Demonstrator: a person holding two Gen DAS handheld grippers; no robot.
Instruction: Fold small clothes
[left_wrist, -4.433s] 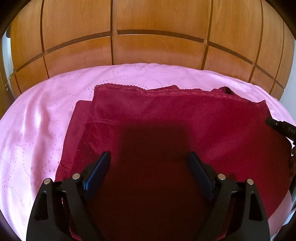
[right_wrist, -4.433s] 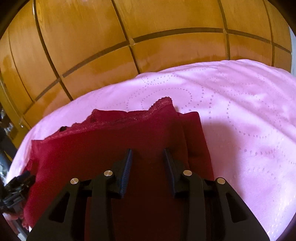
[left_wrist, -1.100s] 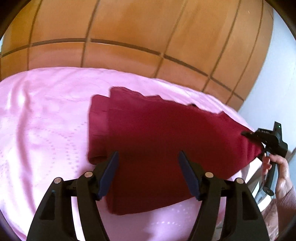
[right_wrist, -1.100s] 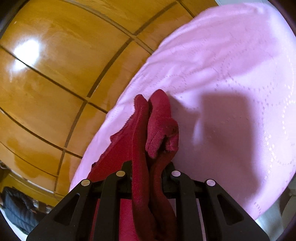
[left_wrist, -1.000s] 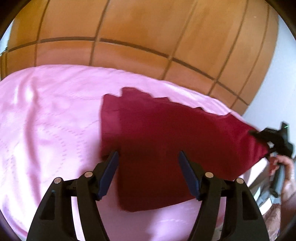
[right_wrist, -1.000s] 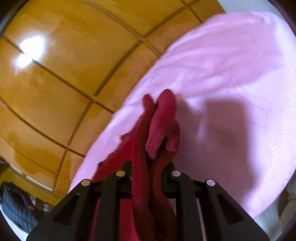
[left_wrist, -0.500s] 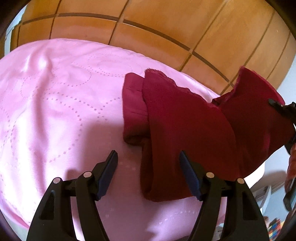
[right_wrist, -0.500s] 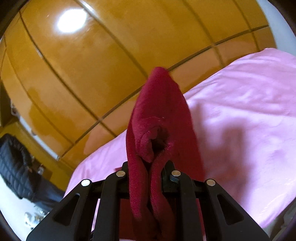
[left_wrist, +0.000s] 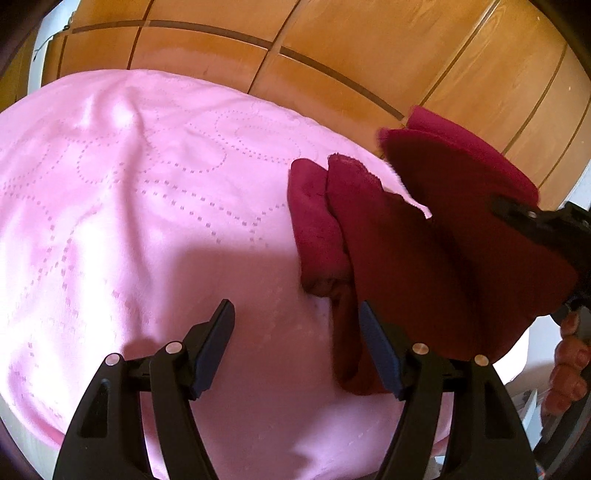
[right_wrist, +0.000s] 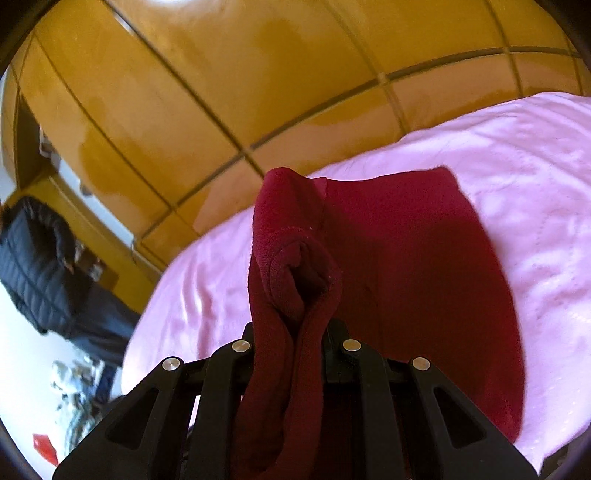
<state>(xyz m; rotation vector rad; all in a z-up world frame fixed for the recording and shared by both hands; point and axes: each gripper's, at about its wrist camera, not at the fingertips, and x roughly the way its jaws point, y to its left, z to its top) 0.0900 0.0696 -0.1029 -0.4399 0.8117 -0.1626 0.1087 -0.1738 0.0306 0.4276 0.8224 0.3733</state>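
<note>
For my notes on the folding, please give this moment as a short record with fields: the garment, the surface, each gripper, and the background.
garment: dark red cloth, one end lifted and being folded over the part lying flat
surface: pink bedspread with dotted pattern
left gripper: open, empty, above the bedspread beside the cloth's edge
right gripper: shut on a bunched end of the cloth
background: wooden panelled wall

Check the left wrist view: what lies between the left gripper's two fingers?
Mostly bare pink bedspread. In the left wrist view the open left gripper frames it, with only the near edge of the dark red garment by the right-hand finger, unpinched.
</note>
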